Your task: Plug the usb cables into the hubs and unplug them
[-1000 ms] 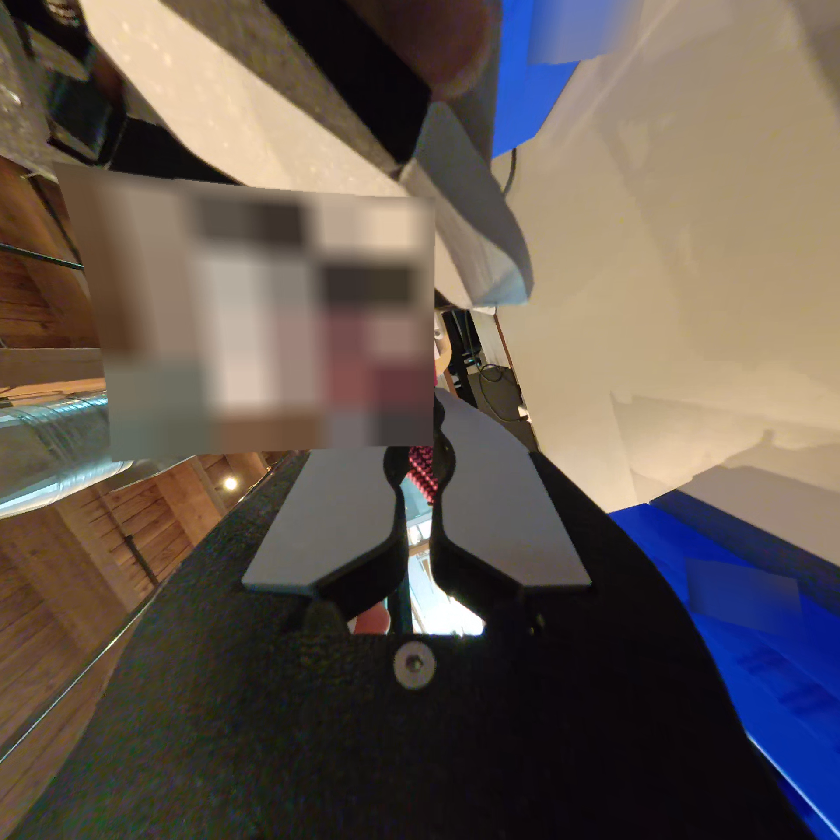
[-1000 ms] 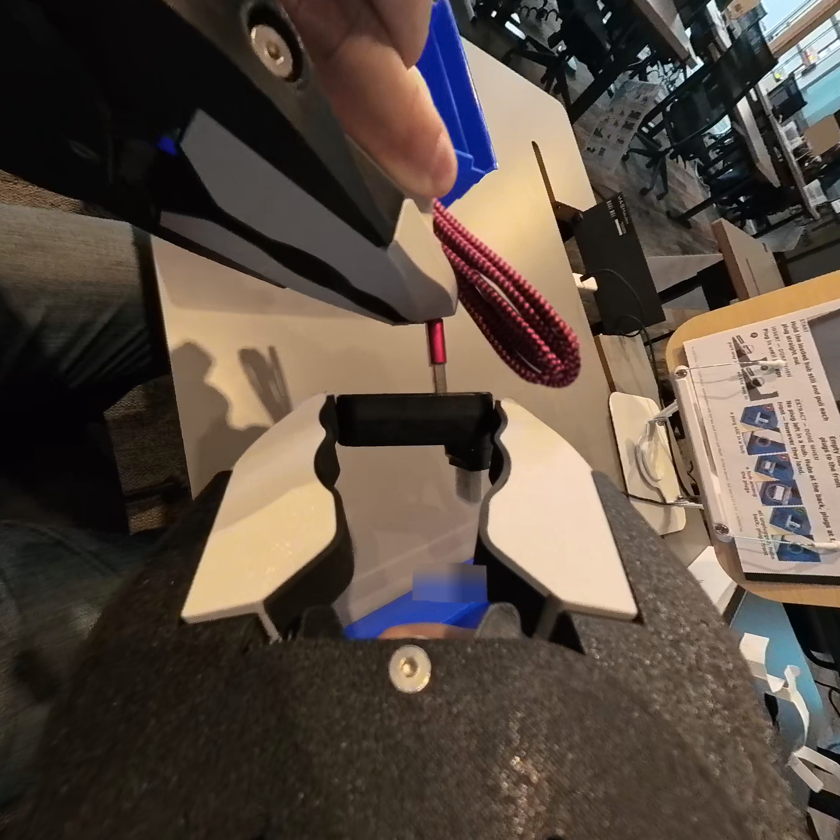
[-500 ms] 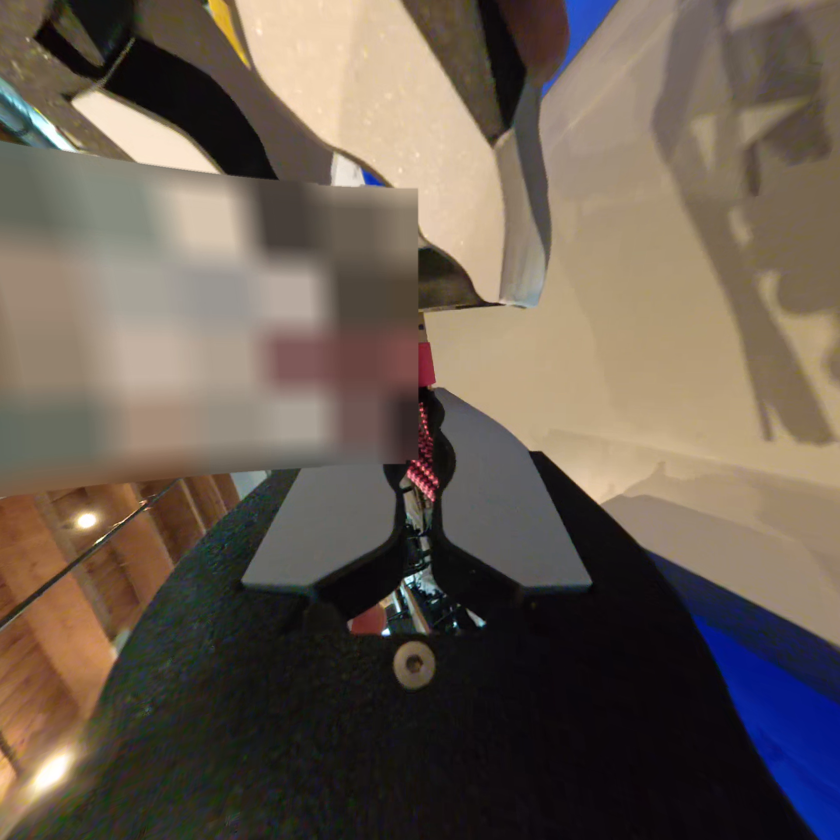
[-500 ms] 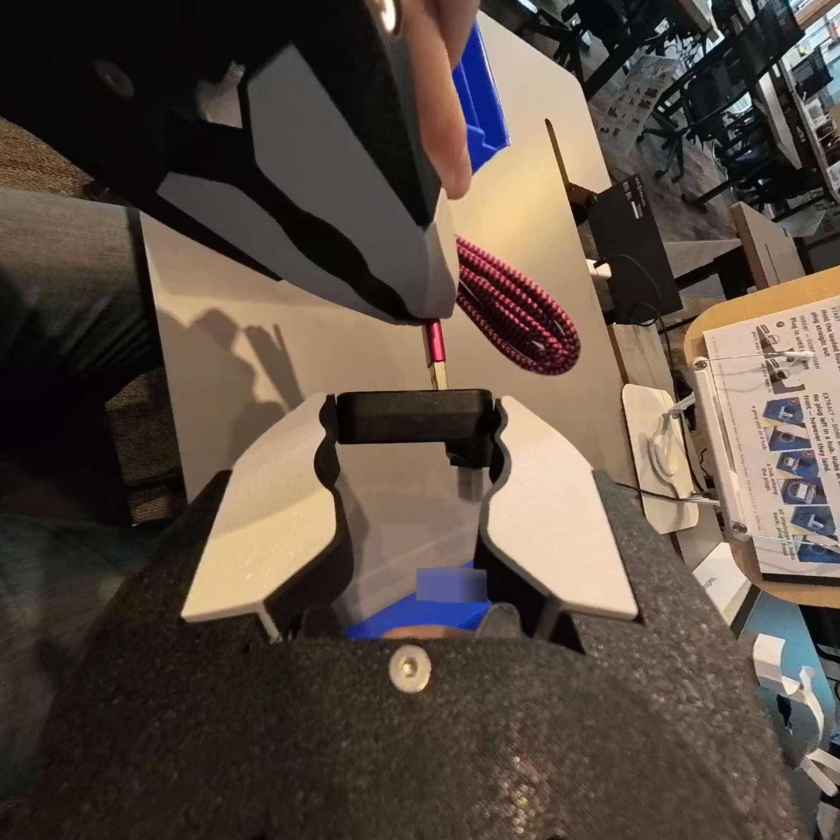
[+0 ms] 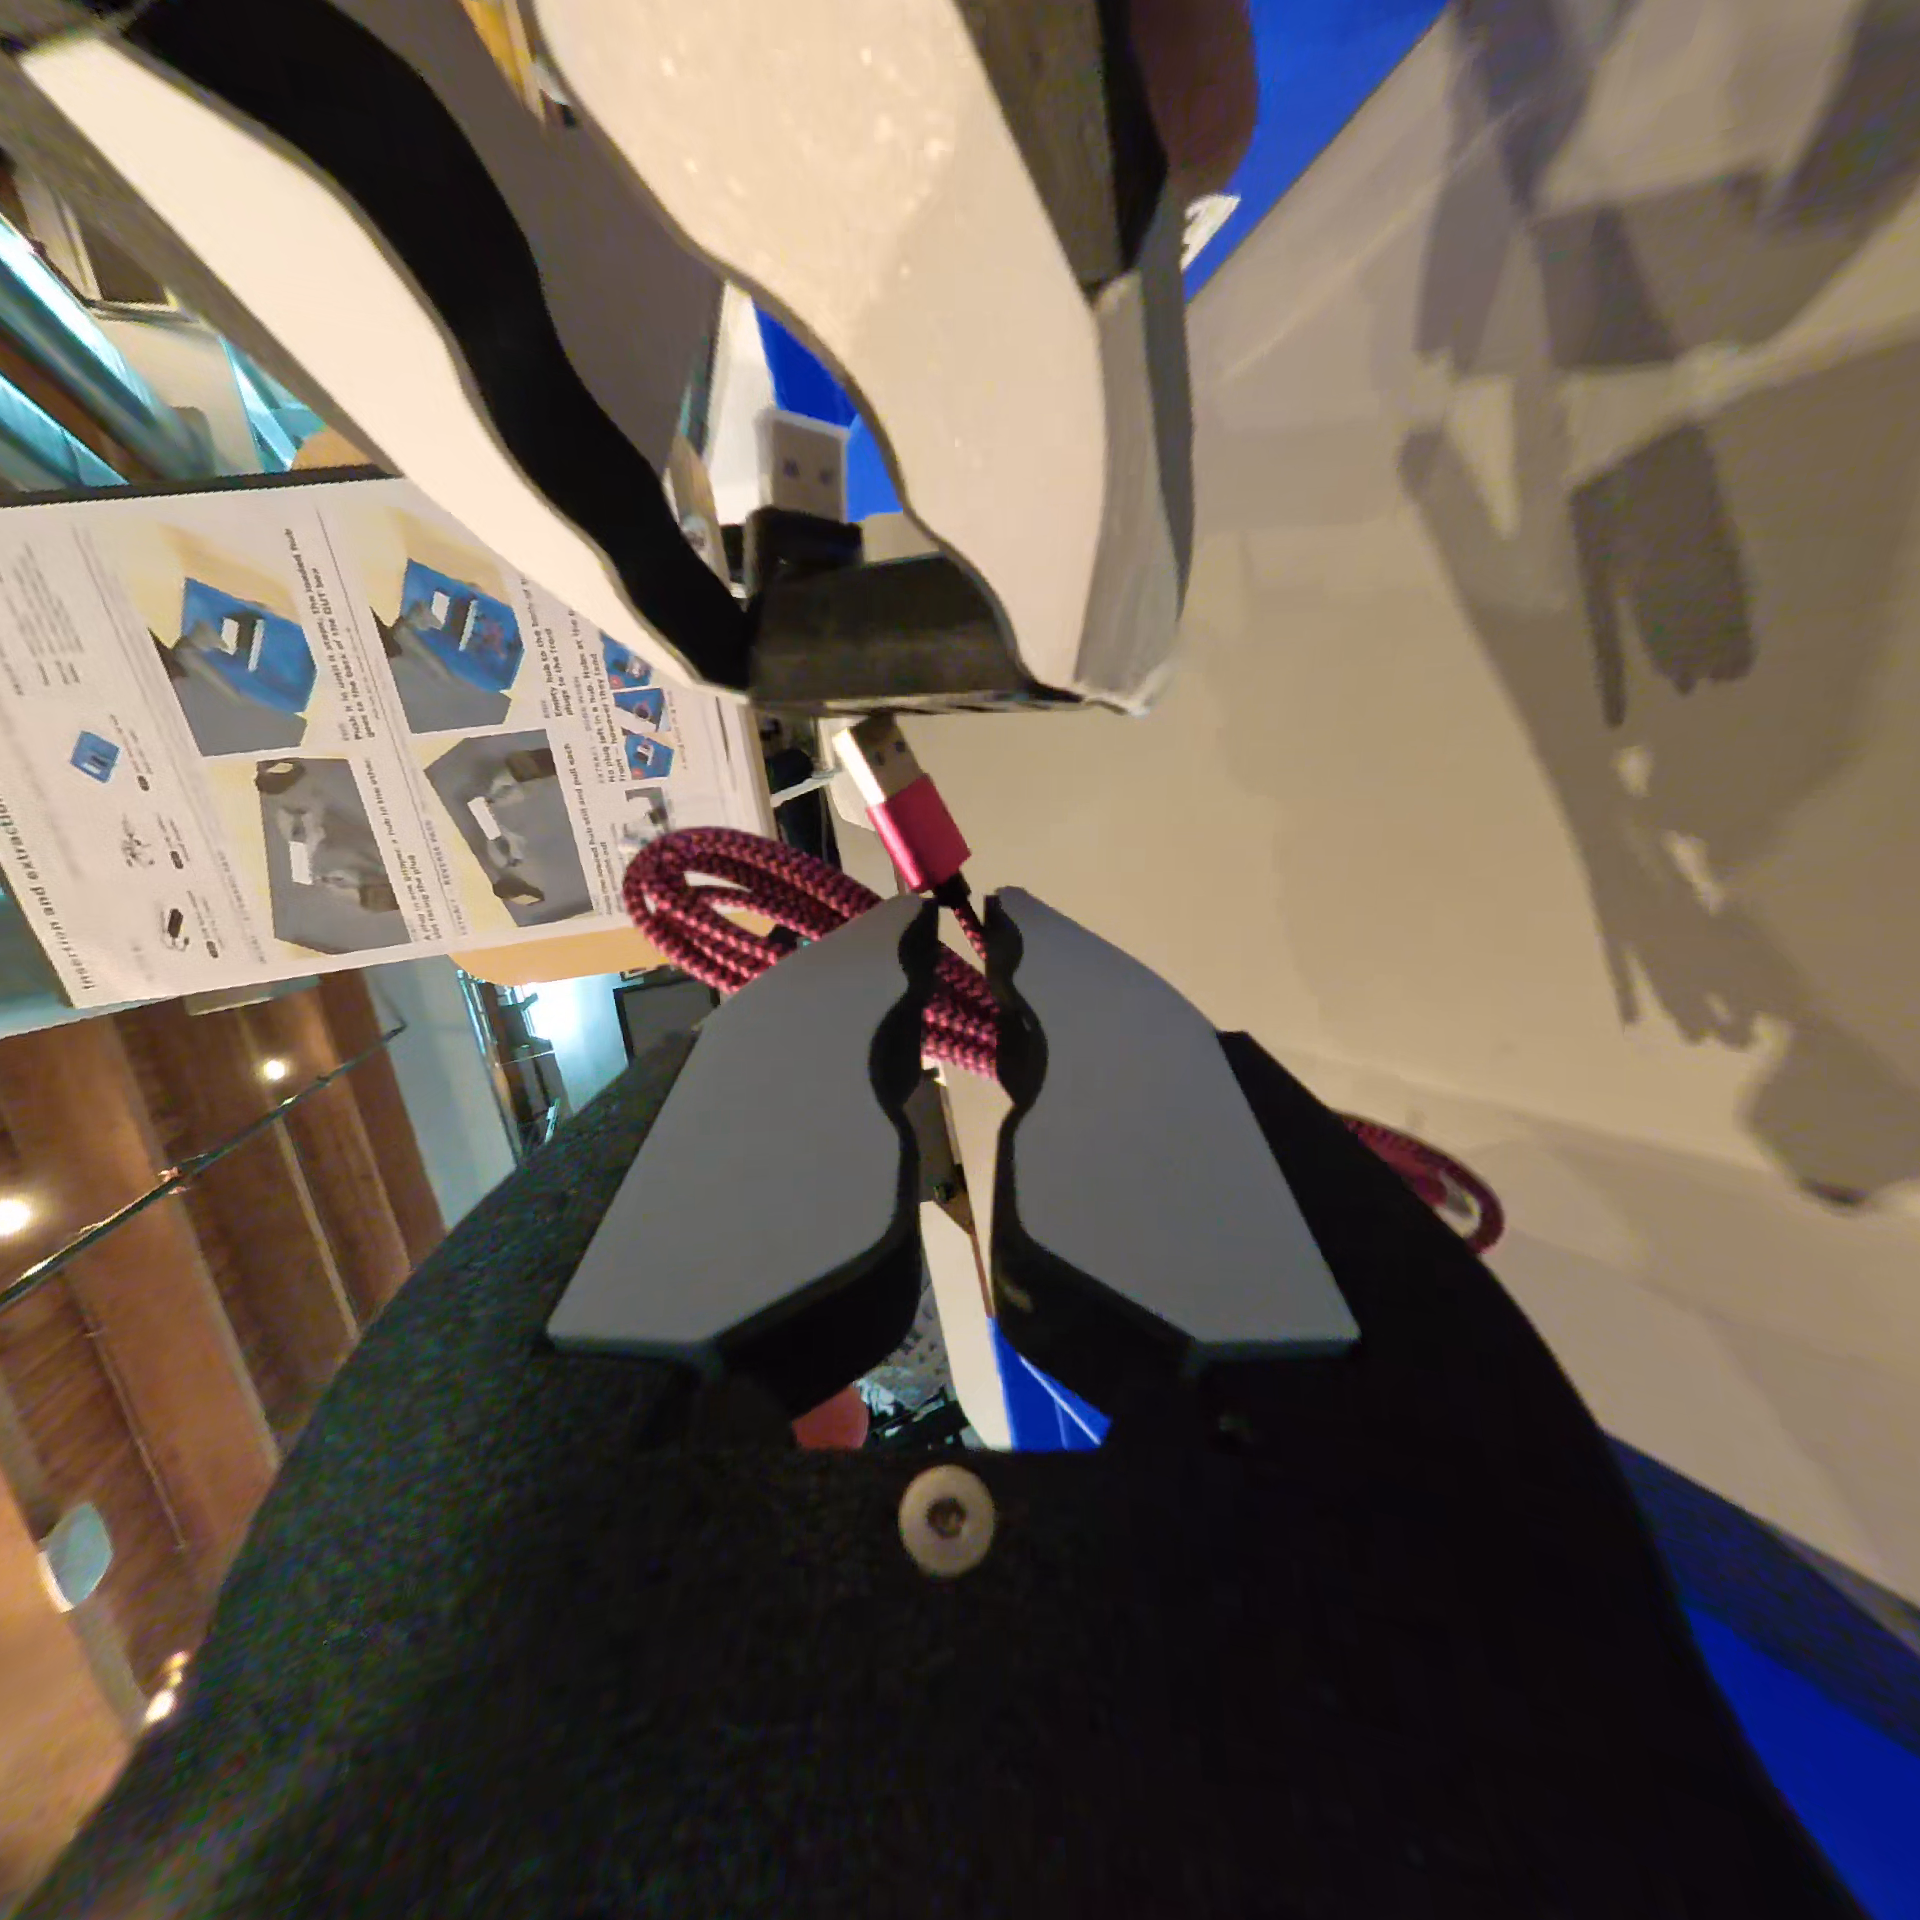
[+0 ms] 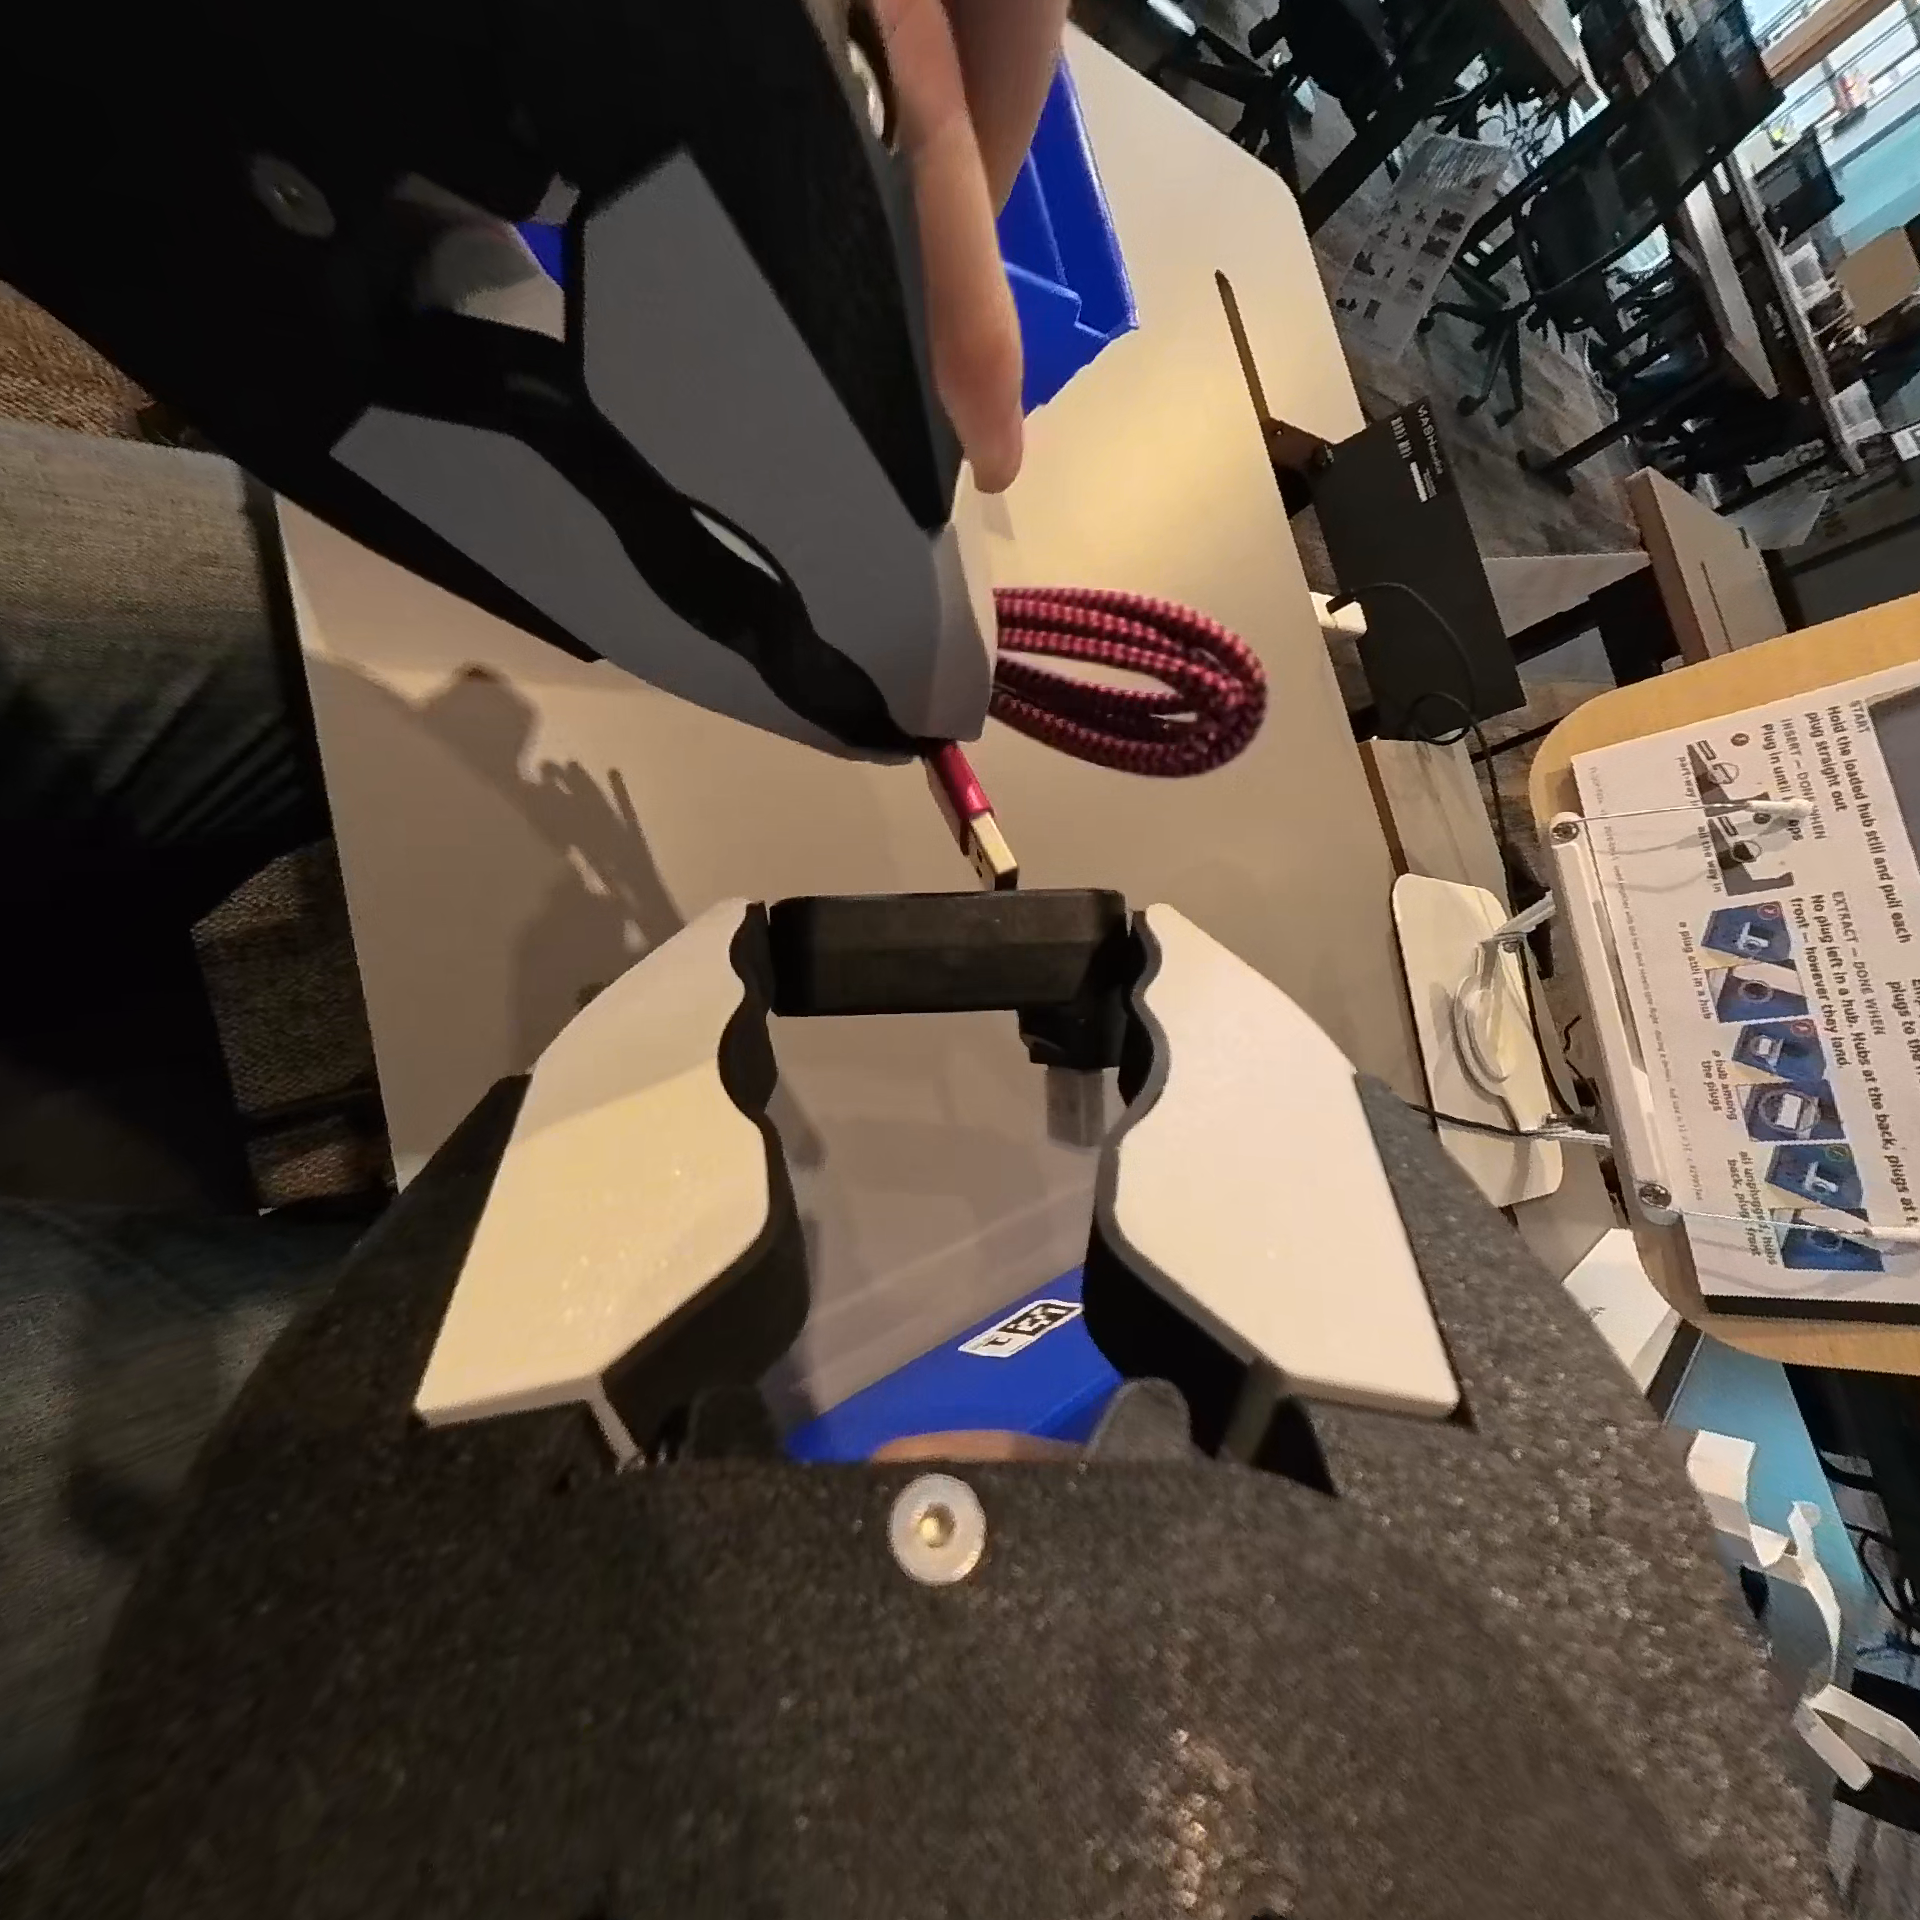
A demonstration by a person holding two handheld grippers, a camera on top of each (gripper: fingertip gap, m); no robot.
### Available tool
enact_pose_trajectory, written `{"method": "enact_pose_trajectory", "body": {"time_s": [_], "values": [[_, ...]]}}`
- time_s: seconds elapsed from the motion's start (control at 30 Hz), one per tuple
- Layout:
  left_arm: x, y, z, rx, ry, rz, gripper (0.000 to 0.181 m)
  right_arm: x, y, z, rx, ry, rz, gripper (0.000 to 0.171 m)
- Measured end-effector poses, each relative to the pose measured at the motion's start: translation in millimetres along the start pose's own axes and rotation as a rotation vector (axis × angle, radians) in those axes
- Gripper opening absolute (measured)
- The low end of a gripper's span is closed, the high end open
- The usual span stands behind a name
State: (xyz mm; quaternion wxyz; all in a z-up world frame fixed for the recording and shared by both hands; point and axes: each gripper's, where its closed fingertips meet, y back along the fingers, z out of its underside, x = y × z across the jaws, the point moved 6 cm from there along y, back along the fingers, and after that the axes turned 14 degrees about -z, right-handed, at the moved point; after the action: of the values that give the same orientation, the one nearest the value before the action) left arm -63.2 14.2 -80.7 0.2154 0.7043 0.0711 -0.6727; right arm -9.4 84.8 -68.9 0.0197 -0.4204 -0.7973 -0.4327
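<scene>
My left gripper (image 5: 954,914) stays clenched on the red braided cable (image 5: 951,1003) just behind its red-sleeved plug (image 5: 902,805), while my right gripper (image 6: 943,971) clamps the black hub (image 6: 940,954) crosswise between its jaws. Half a second ago the plug stood nearly square to the hub's edge, close to seating; now it leans at a slant, its gold metal tip touching or just clear of the hub near its right end, so I judge it out of the port, either freshly pulled or not yet lined up. The rest of the cable lies looped behind the left jaws above the pale counter (image 6: 644,831), with a blue bin (image 6: 1060,229) beyond.
</scene>
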Motion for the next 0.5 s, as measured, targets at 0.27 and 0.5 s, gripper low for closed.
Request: {"method": "enact_pose_trajectory", "body": {"time_s": [0.27, 0.5], "values": [[7, -6, 4, -0.014, 0.008, 0.024, 0.006, -2, -8, 5, -0.031, 0.009, -0.019, 0.065], [1, -6, 6, -0.030, 0.005, 0.008, 0.004, -5, -11, 4, -0.038, 0.026, -0.031, 0.064]]}}
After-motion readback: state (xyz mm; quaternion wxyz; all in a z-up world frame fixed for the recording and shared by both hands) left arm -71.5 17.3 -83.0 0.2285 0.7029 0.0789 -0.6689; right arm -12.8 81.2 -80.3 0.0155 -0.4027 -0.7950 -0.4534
